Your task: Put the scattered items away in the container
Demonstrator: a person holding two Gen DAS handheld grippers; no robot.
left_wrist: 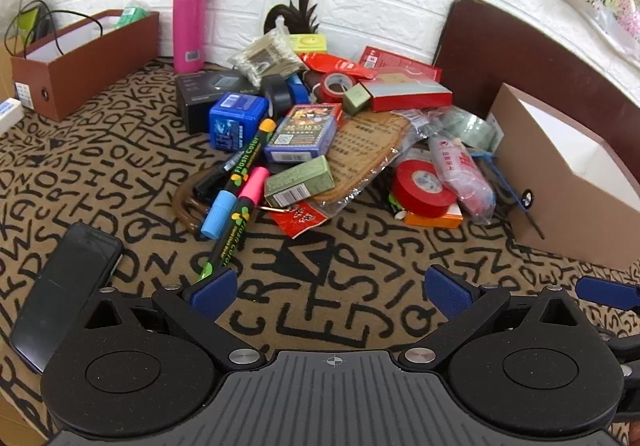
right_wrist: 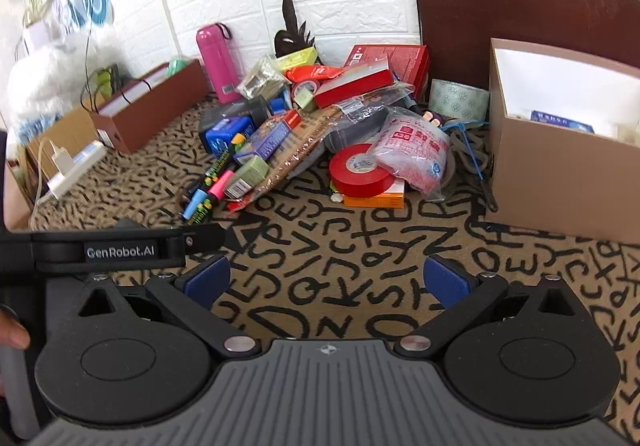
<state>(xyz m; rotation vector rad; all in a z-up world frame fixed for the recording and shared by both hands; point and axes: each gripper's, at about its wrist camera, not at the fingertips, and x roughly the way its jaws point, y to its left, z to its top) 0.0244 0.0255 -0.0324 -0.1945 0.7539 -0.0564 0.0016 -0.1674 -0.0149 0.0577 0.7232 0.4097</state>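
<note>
Hovering with jaws spread and empty, the right gripper (right_wrist: 326, 282) faces the red tape roll (right_wrist: 362, 170), straight ahead at the pile's near edge. The cardboard box (right_wrist: 560, 182) stands just right of it, while the left gripper (left_wrist: 328, 290), also released, points at the 2 chalk markers (left_wrist: 236, 190), whose long axes run toward it.

Readable stuff is pretty thin here. The black marker (left_wrist: 245, 162) in the middle of the pile says "Flash Color" in yellow along its barrel. Left side of the right wrist view, the black bar (right_wrist: 120, 248) reads "GenRobot.AI". The cloth (left_wrist: 340, 310) is covered in big scrambled black letters. Box print is too small to read.
</note>
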